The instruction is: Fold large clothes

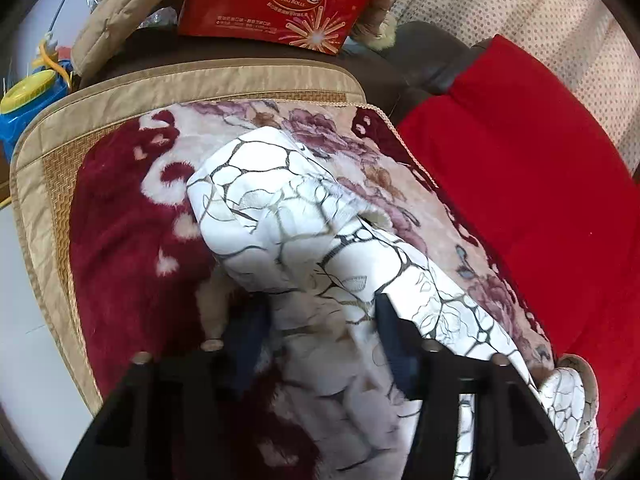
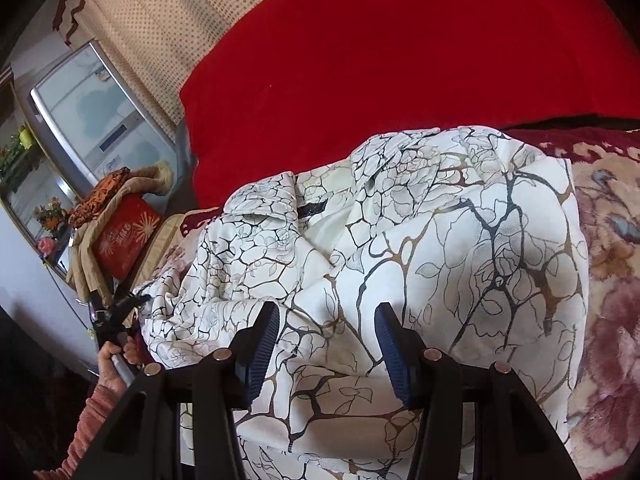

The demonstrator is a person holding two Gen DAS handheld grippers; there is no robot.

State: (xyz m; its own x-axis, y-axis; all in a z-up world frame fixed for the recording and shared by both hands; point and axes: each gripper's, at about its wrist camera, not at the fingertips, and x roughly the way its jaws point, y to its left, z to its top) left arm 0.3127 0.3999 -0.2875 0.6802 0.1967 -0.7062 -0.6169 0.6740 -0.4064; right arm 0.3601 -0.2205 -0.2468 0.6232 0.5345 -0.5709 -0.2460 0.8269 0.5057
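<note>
The white garment printed with dark and gold cracked-line leaves (image 2: 400, 240) lies bunched on the maroon-and-pink floral plush blanket (image 1: 132, 216), with a bright red cushion (image 2: 400, 60) at 12 o'clock. The left gripper (image 1: 320, 332) straddles a sleeve-like fold; grip unclear. The right gripper (image 2: 328, 344) rests half-open over the cloth, pads not pinching.

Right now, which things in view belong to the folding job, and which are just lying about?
Part of the job:
- white garment with a dark and gold vein print
- left gripper
- right gripper
- floral plush blanket it lies on

Lying about:
- red egg-roll gift box
- bright red cloth
- beige quilted jacket
- blue and yellow plastic toy
</note>
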